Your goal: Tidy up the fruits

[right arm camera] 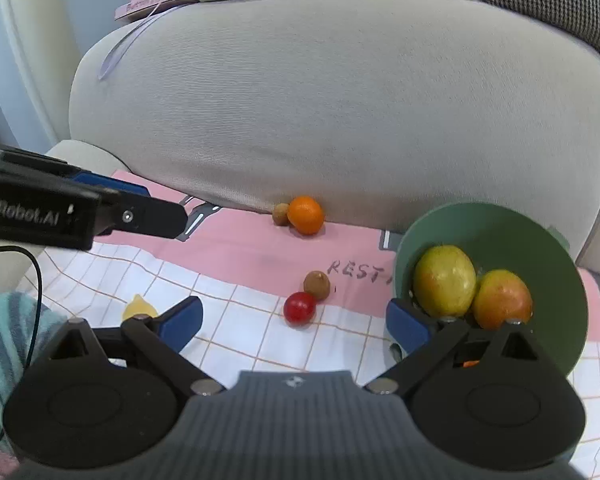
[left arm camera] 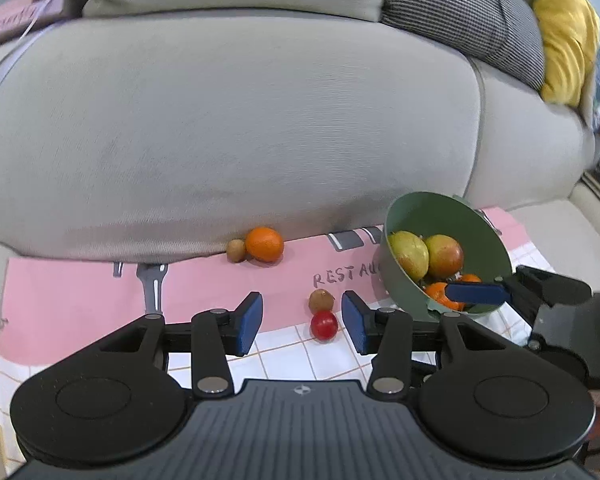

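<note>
My left gripper [left arm camera: 302, 322] is open and hovers low over the cloth. Just ahead of its pads lie a red fruit [left arm camera: 324, 325] and a brown kiwi [left arm camera: 321, 300], touching neither pad. An orange [left arm camera: 265, 244] and a second kiwi [left arm camera: 236, 250] rest against the sofa. A green bowl [left arm camera: 404, 208] holding two yellow-red fruits [left arm camera: 444, 256] and small oranges [left arm camera: 438, 294] is tipped toward the cameras. My right gripper [right arm camera: 294, 326] stands wide open, its right finger [right arm camera: 406, 328] at the bowl's [right arm camera: 492, 216] near rim. In the left wrist view that finger [left arm camera: 476, 294] reaches into the bowl.
A grey sofa cushion [left arm camera: 240, 120] walls off the far side. The fruits lie on a pink and white checked cloth [right arm camera: 240, 248]. A striped teal fabric [right arm camera: 4, 340] and a black cable [right arm camera: 36, 280] sit at the left. The left gripper [right arm camera: 164, 206] juts in from the left.
</note>
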A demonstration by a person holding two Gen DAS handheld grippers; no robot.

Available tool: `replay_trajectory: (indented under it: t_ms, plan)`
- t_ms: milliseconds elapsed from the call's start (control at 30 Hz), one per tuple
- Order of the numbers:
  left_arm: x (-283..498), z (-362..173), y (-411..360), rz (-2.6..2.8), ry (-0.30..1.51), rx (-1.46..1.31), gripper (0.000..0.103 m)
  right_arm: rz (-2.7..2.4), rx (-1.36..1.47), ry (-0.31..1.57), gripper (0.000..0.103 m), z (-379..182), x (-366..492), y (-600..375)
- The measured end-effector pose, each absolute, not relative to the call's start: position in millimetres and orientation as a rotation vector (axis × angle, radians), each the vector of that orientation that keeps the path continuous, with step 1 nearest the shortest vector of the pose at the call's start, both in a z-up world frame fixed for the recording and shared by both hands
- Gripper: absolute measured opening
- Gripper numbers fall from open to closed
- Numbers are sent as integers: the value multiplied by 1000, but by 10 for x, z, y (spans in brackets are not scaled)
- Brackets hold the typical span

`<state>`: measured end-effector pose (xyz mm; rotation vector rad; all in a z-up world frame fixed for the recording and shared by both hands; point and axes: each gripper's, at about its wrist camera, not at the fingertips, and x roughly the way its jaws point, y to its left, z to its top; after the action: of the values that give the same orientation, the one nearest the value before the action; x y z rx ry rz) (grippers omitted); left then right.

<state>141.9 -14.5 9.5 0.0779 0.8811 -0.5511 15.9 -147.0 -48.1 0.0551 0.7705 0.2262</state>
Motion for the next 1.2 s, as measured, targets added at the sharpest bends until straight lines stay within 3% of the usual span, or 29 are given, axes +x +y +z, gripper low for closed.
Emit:
replay_trajectory:
  t_ms: [667,867,1200]
  plan:
    - [1642,-372,-184,-574,958,21,54,270,-77,786,44,-846,334,-1212]
    - [1696,-547,-282,-594,998,37,54,277,-100,810,36,-1024,482,-1171]
    - [1807,-778,-278,-591,1046,37,51,274,-100,847,34,-1279,731,-1159]
